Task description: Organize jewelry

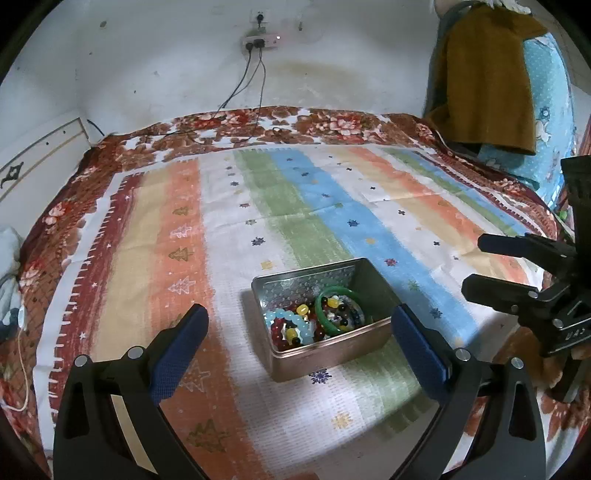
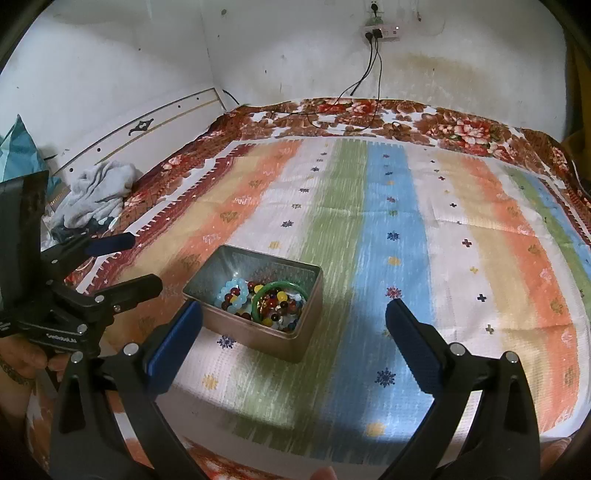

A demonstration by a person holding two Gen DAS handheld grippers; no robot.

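- Left gripper (image 1: 299, 328) hovers above the striped cloth (image 1: 258, 206), its blue pads wide apart and holding nothing; the tin (image 1: 325, 354) sits on the cloth ahead, between the fingers as the camera sees it.
- Right gripper (image 2: 293, 325) likewise stands agape and empty, with the tin just beyond its left pad (image 2: 173, 343).
- Inside the tin lie the jewelry: a green bangle (image 1: 338, 312), a pale blue bead bracelet (image 1: 291, 323) and a jumble of red, yellow and dark beads (image 2: 273, 306), all touching one another.
- No jewelry shows on the cloth outside the tin, and no lid is in view.
- By appearances the gathering is done or close to it; whether sorting inside the tin or closing it is left cannot be told.
- Behind, a floral blanket (image 2: 424, 122), grey clothes (image 2: 96, 192) and wall socket (image 2: 380, 31) frame the scene.
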